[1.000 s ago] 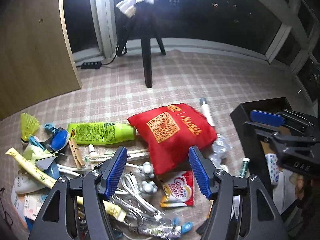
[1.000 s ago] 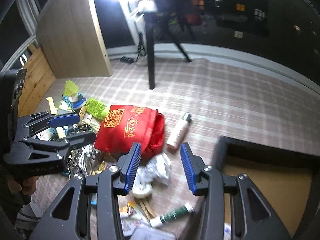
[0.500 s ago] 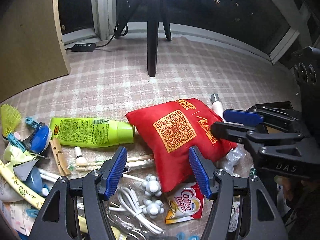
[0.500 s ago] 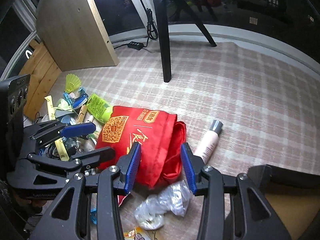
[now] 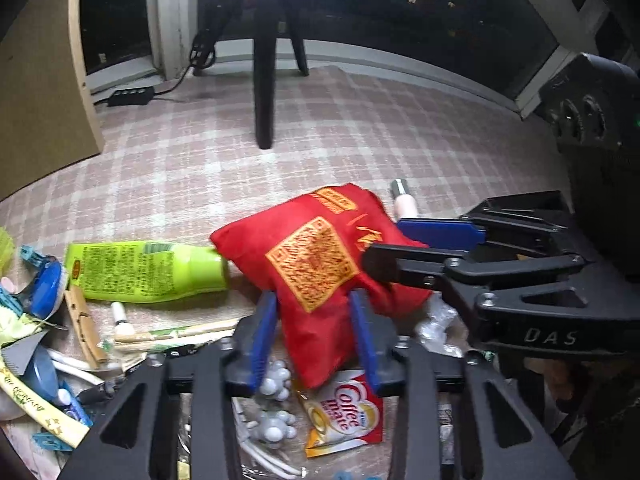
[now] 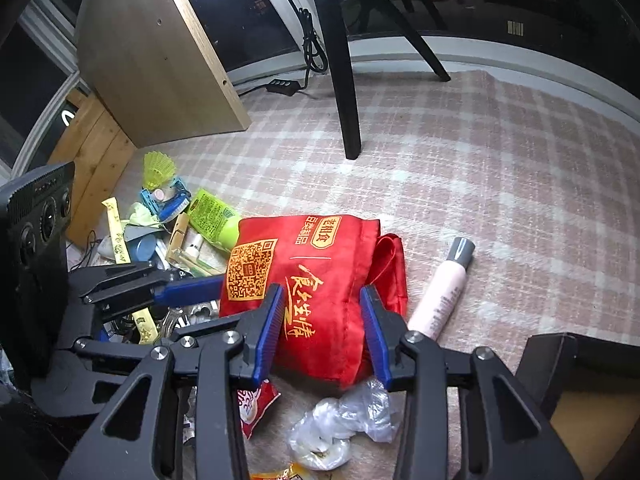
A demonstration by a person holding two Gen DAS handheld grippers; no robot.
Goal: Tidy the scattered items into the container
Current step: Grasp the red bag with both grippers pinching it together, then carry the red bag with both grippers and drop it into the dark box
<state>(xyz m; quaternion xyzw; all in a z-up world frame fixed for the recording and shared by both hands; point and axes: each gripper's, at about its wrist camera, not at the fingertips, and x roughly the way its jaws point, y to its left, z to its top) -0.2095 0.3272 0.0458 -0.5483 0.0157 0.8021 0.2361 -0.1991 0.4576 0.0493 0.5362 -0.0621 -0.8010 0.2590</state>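
Note:
A red fabric pouch [image 5: 316, 268] with a gold QR patch lies among scattered items on the plaid cloth; it also shows in the right wrist view [image 6: 304, 280]. My left gripper [image 5: 316, 340] has closed in around its near corner, blue pads against the fabric. My right gripper [image 6: 324, 332] straddles the pouch's other end with its jaws partly closed, pads at the fabric; in the left wrist view it [image 5: 400, 244] reaches in from the right. The black container [image 6: 580, 364] sits at the lower right.
A green tube [image 5: 148, 272], a Coffee-mate sachet [image 5: 344, 412], a clothespin [image 5: 84, 324] and a grey toy [image 5: 274, 404] lie to the left. A pink bottle [image 6: 440, 296] and a crumpled plastic bag [image 6: 344, 424] lie by the pouch. A black tripod leg [image 6: 344, 80] stands behind.
Both grippers moved forward onto the red pouch and narrowed their jaws around it. The pouch has bunched up and tilted in the left wrist view.

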